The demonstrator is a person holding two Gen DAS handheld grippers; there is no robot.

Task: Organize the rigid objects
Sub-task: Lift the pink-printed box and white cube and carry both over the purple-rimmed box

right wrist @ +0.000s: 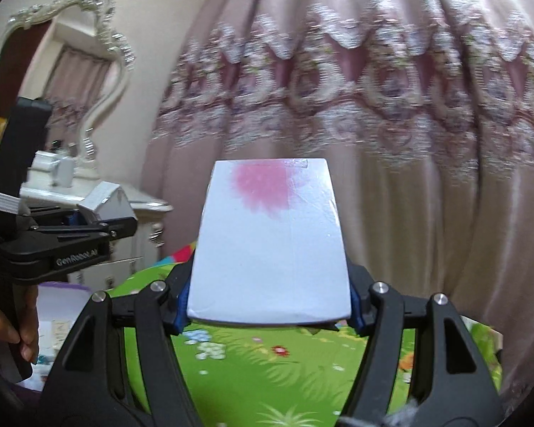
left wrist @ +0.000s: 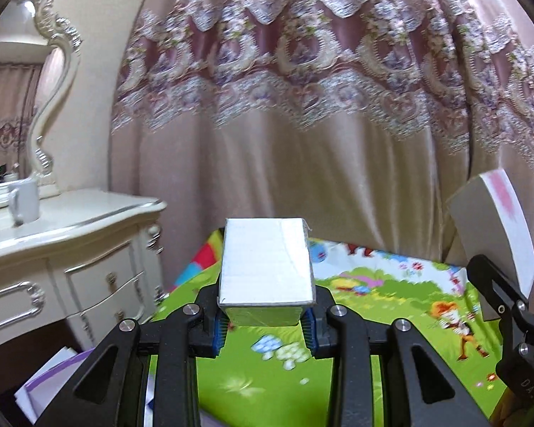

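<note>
Left wrist view: the left hand-held gripper (left wrist: 266, 323), black plastic with blue ribbed pads, is clamped on a small white box (left wrist: 266, 267), a matte cardboard block with crisp edges and a strip of clear tape along its top face. The box sticks forward from the pads, held up above a glossy play mat (left wrist: 373, 320) printed with green grass, mushrooms and cartoon figures. At the right edge of this view, the right hand-held gripper's black finger grips another box by its side.

Right wrist view: the right hand-held gripper (right wrist: 270, 306) is closed on a larger white box (right wrist: 270, 245), flat and rectangular, smooth-faced, with a blurred pink blotch near its far end. It too is held in the air over the mat. To the left, a hand (right wrist: 14, 331) wraps the black handle of the other tool.

Beyond both hangs a satiny pink curtain (left wrist: 302, 178) with a scalloped lace band. At left stands a cream dresser (left wrist: 71, 249) with carved silver trim, a white mug (left wrist: 25, 201) on top and an ornate-framed mirror (right wrist: 53, 53) behind it.
</note>
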